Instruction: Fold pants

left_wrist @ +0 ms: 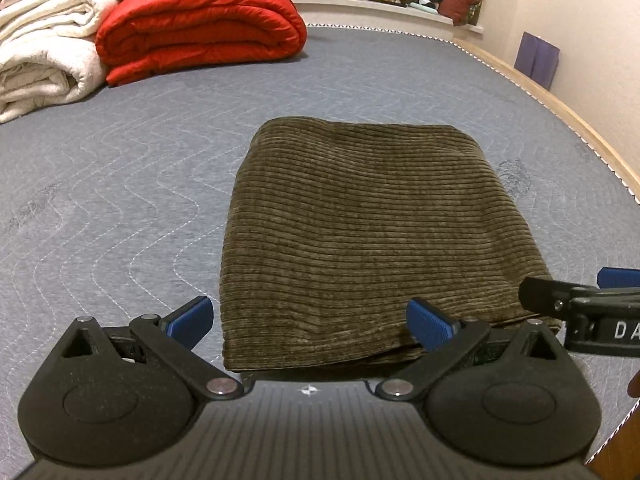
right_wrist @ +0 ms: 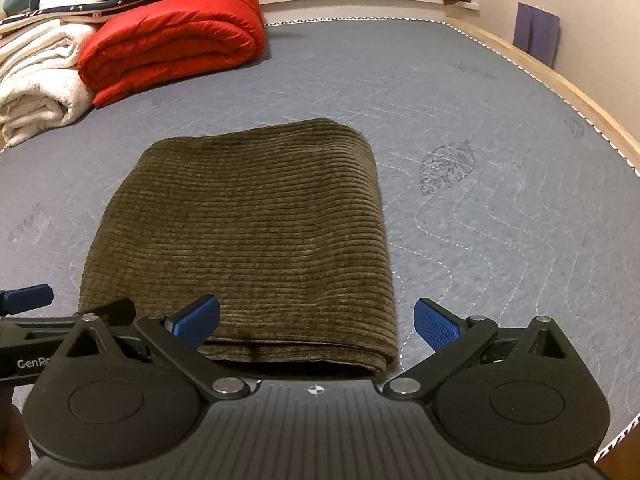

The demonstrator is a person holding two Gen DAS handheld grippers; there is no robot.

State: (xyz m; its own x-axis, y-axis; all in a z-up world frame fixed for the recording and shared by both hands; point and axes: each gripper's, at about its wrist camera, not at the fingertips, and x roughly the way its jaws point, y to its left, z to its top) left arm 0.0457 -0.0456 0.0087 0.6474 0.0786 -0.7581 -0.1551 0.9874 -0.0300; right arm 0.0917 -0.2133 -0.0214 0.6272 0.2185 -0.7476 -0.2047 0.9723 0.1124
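bed point(left_wrist: 360, 80): grey quilted mattress | centre: folded olive corduroy pants point(left_wrist: 352, 240) | far left: red quilt point(left_wrist: 200, 28), white blankets point(left_wrist: 44, 56)

Left gripper point(left_wrist: 309, 322) and right gripper point(right_wrist: 317, 320) are built alike: matte black linkage arms, silver pivot screws, blue ribbed pads point(left_wrist: 428, 326) at the jaw tips. A ribbed grey housing with a small crosshair mark is seen behind the jaws. White lettering is printed on each body's side.
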